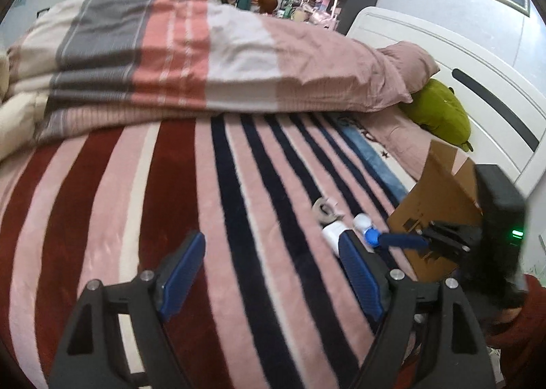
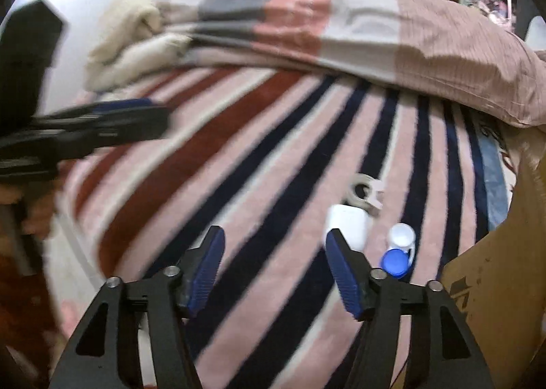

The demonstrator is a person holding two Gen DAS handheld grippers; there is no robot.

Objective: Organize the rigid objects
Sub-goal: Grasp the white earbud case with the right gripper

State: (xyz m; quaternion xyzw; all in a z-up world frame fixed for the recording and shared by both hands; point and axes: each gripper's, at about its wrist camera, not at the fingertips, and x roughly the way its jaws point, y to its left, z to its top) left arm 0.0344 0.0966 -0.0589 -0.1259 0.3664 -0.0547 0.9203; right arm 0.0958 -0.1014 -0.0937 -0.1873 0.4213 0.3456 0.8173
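Three small items lie on the striped blanket (image 1: 143, 204): a grey tape roll (image 1: 326, 210), a white cup-like container (image 1: 332, 233) and a white-and-blue lens case (image 1: 367, 230). In the right wrist view they are the tape roll (image 2: 363, 192), the white container (image 2: 349, 225) and the lens case (image 2: 399, 252). My left gripper (image 1: 269, 273) is open and empty, just left of them. My right gripper (image 2: 273, 269) is open and empty; its right finger pad (image 2: 343, 273) is close beside the white container. The right gripper (image 1: 406, 240) also shows in the left wrist view.
A cardboard box (image 1: 440, 208) stands at the right of the items; it also shows in the right wrist view (image 2: 494, 269). A folded striped duvet (image 1: 204, 54), a pillow and a green plush toy (image 1: 436, 109) lie at the back. A white headboard (image 1: 477, 61) stands at the right.
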